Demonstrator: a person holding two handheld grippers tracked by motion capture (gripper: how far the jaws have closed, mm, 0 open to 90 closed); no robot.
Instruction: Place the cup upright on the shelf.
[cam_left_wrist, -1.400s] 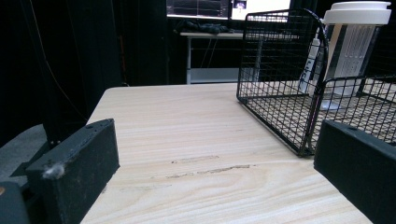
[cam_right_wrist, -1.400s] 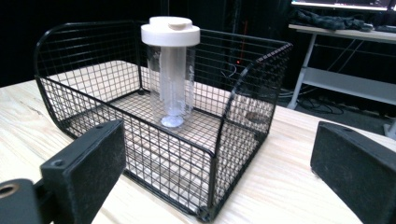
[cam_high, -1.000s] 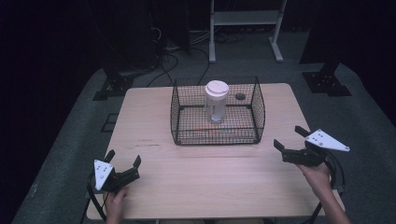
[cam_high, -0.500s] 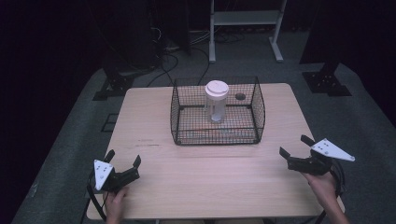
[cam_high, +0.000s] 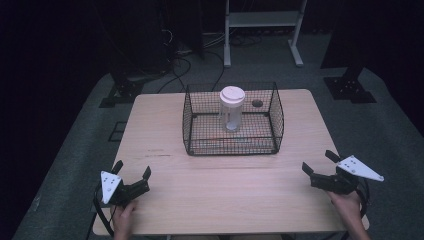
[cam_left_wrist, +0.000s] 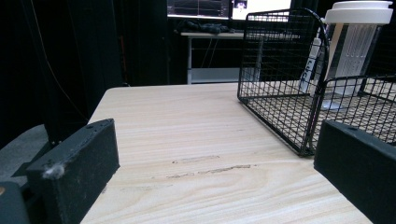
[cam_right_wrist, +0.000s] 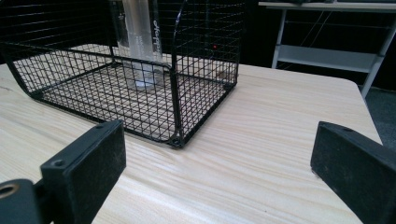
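Note:
A black wire basket (cam_high: 232, 146) stands at the back middle of the wooden table (cam_high: 225, 185). Inside it a clear jar with a white lid (cam_high: 231, 107) stands upright. In the left gripper view the basket (cam_left_wrist: 285, 107) and the jar (cam_left_wrist: 352, 46) rise at the right. In the right gripper view the basket (cam_right_wrist: 140, 93) and the jar (cam_right_wrist: 140, 42) stand at the upper left. My left gripper (cam_high: 132, 172) rests open at the front left of the table. At the front right my right gripper (cam_high: 319, 162) is open too. Nothing lies between either pair of jaws.
A small dark hole (cam_high: 257, 103) marks the table behind the basket. A white metal frame (cam_high: 262, 20) stands on the floor beyond the table, with cables (cam_high: 180, 55) to its left. Black stand feet (cam_high: 350, 90) sit on the carpet at both sides.
My right gripper has drawn back toward the front right edge of the table and dropped lower. The left gripper, basket and jar have stayed put.

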